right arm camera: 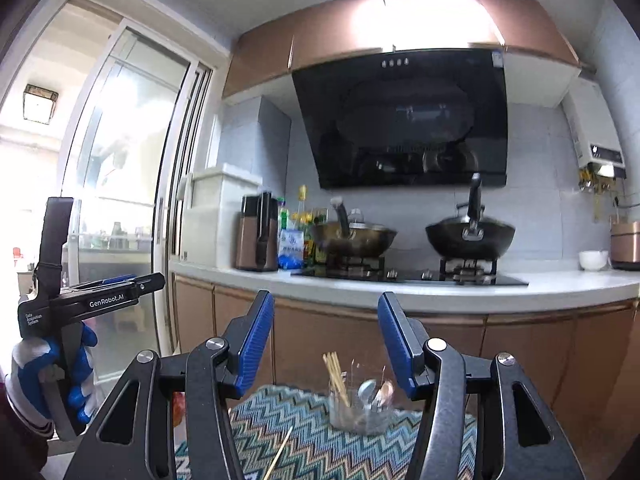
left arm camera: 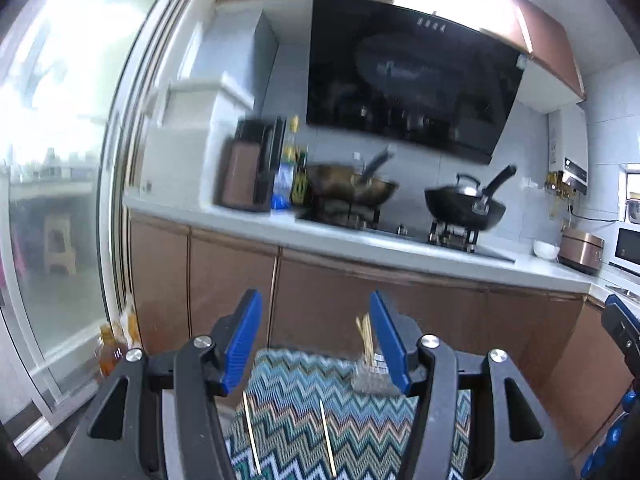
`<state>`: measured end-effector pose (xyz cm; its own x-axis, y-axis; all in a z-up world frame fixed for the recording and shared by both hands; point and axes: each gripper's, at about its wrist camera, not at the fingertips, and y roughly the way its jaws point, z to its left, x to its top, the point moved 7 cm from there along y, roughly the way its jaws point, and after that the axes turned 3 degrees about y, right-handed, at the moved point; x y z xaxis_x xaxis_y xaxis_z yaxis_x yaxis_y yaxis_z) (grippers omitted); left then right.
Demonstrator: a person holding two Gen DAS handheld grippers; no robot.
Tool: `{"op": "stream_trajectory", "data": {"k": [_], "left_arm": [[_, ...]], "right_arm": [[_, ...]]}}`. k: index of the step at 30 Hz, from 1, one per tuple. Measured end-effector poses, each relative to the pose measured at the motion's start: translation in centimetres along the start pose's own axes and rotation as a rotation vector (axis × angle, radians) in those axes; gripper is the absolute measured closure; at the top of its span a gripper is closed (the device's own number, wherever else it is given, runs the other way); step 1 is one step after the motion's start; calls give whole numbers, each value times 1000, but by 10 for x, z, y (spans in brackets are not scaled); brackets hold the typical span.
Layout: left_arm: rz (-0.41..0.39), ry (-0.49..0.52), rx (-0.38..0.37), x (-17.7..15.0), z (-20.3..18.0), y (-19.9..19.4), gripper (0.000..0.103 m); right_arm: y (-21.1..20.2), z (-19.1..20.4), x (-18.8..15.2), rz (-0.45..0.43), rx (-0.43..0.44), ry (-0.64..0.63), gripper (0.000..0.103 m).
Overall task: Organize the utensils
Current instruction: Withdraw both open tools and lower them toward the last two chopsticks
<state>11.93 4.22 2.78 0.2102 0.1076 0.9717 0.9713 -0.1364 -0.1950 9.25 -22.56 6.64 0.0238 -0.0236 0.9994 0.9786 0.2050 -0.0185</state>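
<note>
Chopsticks (right arm camera: 335, 372) of pale wood upright with metal spoons (right arm camera: 374, 392) in clear glass jar (right arm camera: 352, 416) on zigzag-woven table (right arm camera: 320, 444), two loose chopsticks (left arm camera: 326, 436) lying flat nearer, left hand-held gripper (left arm camera: 316, 340) and right hand-held gripper (right arm camera: 326, 344) both released, empty.

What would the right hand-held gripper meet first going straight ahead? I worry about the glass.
Probably the brown cabinet doors under the counter. The clear holder sits below the right hand-held gripper, whose open jaws are empty; depth is unclear.
</note>
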Motion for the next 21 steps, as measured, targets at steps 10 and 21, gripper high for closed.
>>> {"op": "stream_trajectory", "data": {"k": [10,21], "left_arm": [[207,-34,72,-60,47,78,49],[288,-65,149,-111,80,133,49]], "right_arm": [[70,-7,-59,174,36,52,49],[137,-14,-127,329,57,116,49]]}}
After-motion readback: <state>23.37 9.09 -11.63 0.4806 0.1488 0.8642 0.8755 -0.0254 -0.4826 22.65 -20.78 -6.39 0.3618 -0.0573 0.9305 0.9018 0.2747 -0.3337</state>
